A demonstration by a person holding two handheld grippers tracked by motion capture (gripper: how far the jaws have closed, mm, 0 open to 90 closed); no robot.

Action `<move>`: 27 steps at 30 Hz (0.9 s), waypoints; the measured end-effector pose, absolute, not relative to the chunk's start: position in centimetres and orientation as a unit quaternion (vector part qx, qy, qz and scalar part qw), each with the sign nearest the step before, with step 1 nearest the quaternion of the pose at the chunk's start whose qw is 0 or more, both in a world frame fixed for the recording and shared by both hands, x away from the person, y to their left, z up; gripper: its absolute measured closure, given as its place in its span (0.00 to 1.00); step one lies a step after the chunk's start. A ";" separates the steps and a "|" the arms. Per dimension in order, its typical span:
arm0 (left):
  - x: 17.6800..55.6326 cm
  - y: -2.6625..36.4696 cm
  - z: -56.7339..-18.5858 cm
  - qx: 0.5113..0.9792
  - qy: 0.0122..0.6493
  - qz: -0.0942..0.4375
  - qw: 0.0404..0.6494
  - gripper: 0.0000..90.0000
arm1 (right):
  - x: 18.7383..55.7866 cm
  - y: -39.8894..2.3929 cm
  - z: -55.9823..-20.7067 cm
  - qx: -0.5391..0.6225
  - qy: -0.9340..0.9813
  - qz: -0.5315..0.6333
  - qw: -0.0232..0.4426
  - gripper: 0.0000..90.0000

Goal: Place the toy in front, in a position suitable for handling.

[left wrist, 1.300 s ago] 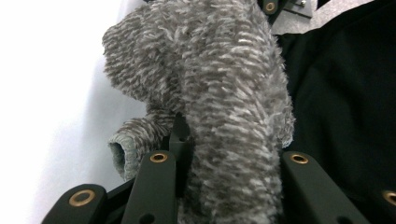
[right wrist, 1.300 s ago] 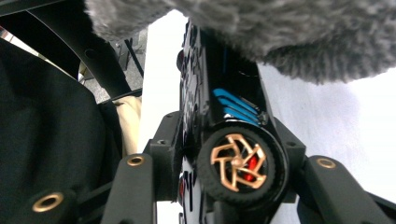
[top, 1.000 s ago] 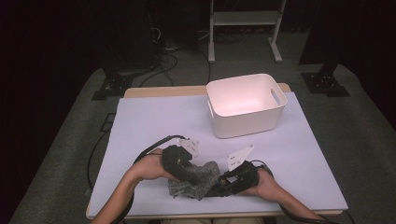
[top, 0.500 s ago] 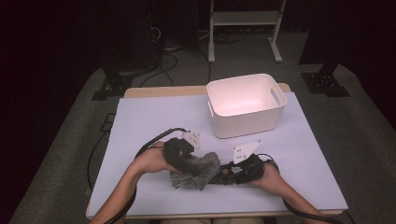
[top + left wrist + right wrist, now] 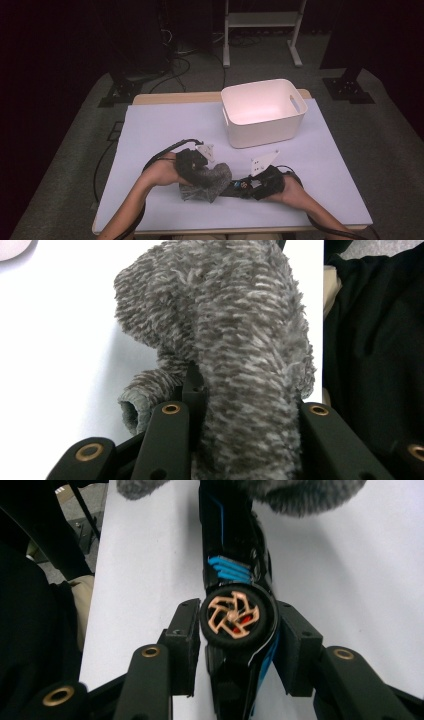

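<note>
A grey fuzzy cloth (image 5: 212,180) lies bunched near the table's front edge, and my left gripper (image 5: 202,176) is shut on it. In the left gripper view the cloth (image 5: 240,340) stands up between the two black jaws of that gripper (image 5: 245,412). A black toy car (image 5: 234,189) with blue stripes points at the cloth. My right gripper (image 5: 247,186) has the car's tail between its jaws. In the right gripper view its pads (image 5: 185,645) lie against a copper-spoked wheel (image 5: 234,615), and the car's nose (image 5: 225,525) runs under the cloth. The jaws of this gripper (image 5: 235,635) have just been opening.
A white plastic bin (image 5: 265,132) with handle slots stands at the back right of the pale table (image 5: 160,130). Cables trail from both grippers across the table. The person's dark clothing sits just past the front edge (image 5: 225,231).
Both hands have edged slightly away from the table's front edge, taking the cloth and the car along. The cloth now sits bunched over the car's front.
</note>
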State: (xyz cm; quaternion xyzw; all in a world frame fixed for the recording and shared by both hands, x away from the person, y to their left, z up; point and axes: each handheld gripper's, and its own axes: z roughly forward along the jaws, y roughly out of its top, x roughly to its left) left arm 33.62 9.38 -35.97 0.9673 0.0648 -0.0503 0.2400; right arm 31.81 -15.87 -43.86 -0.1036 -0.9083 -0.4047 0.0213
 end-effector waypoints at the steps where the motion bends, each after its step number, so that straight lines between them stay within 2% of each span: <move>1: 33.6 9.4 -35.9 0.968 0.065 -0.048 0.239 0.77 | 31.8 -16.0 -43.9 -0.101 -0.909 -0.404 0.020 0.66; 4: 33.6 9.1 -35.8 0.969 0.062 -0.040 0.237 0.77 | 31.7 -16.2 -43.9 -0.106 -0.909 -0.403 0.014 0.71; 10: 33.6 6.5 -35.7 0.974 0.036 -0.037 0.221 0.77 | 31.4 -15.8 -43.8 -0.095 -0.912 -0.400 -0.006 0.71; 18: 33.4 2.7 -35.8 0.978 0.001 -0.038 0.207 0.76 | 31.1 -15.6 -43.9 -0.099 -0.909 -0.404 -0.009 0.70; 27: 33.6 0.9 -36.0 0.974 -0.003 -0.044 0.222 0.76 | 31.3 -15.7 -44.1 -0.105 -0.905 -0.413 -0.003 0.70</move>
